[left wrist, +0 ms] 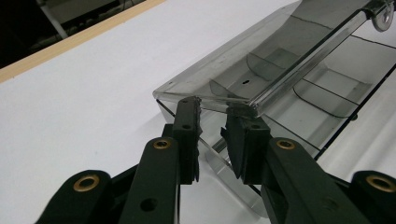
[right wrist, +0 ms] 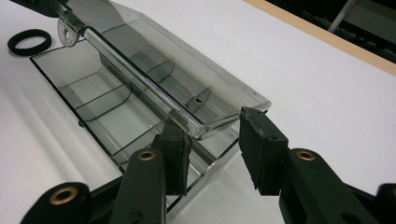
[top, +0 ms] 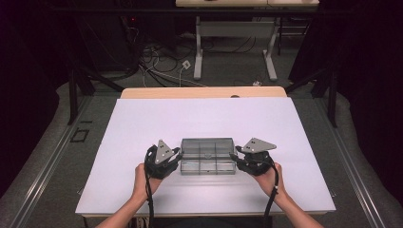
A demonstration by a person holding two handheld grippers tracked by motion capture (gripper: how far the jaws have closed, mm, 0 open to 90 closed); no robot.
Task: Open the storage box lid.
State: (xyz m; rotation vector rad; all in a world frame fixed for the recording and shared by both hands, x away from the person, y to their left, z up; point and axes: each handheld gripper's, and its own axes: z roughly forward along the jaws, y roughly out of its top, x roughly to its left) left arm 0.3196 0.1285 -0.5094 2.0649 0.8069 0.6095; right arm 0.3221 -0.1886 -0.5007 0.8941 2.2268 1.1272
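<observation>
Here the clear compartment box (top: 208, 156) sits on the white table (top: 142, 123), a little to the person's side of centre, its long axis running left to right between the two hands. The left gripper (top: 177, 156) stands at the box's left short end and the right gripper (top: 235, 158) at its right short end, each pointing inward along that axis, so neither hand is nearer; the box lies straight ahead of both sets of jaws. In the left gripper view the left gripper (left wrist: 212, 119) has its jaws drawn in narrow about the corner of the hinged lid (left wrist: 261, 60), which is tilted up off the divided tray (left wrist: 327, 93); the pads look to be touching or a hair off the lid edge, and I cannot tell whether they press on it. In the right gripper view the right gripper (right wrist: 212, 133) has one jaw against the lid's front rail (right wrist: 140, 84), while the other jaw stands apart from the lid corner with a clear gap, so this side is loose, not yet gripping. A black ring (right wrist: 29, 41) lies on the table just beside the far end of the tray. Judgement: the lid is partly raised, and the coming move turns on both hands working its two ends evenly along the long axis, lest the lid twist.
</observation>
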